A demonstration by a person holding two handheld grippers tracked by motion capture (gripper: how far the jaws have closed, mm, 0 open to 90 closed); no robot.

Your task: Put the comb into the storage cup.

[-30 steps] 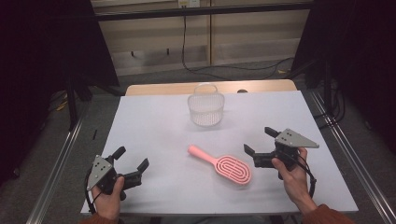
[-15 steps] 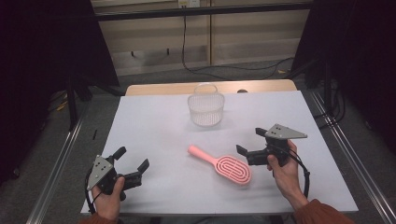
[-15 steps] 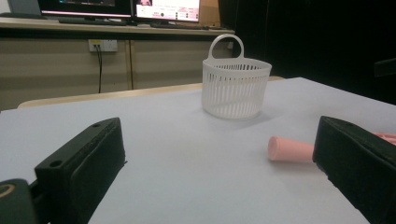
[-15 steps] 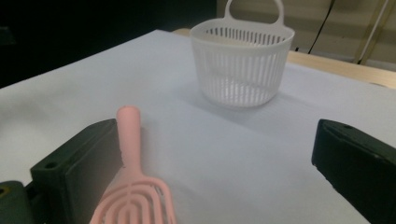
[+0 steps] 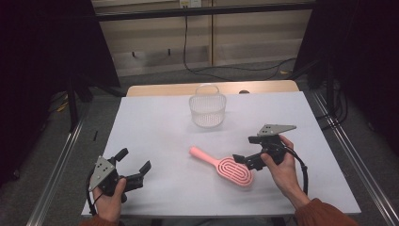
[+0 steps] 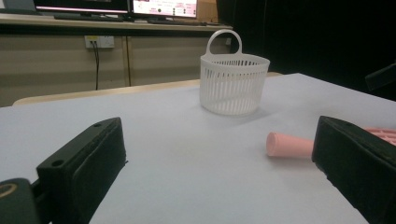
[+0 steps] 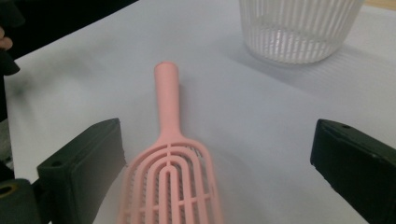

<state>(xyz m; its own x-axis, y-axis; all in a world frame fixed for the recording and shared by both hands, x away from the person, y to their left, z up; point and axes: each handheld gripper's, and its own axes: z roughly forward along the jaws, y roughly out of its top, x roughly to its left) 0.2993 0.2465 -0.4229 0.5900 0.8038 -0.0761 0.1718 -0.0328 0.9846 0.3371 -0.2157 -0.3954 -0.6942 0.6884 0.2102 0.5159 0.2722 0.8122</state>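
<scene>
A pink plastic slotted hairbrush (image 5: 225, 166) lies flat on the white table (image 5: 155, 122), its head just under the spread jaws of the right gripper (image 5: 245, 151). A white ribbed plastic basket (image 5: 207, 108) stands beyond that claw. The left gripper (image 5: 134, 164), jaws apart, rests well apart from the brush.
</scene>
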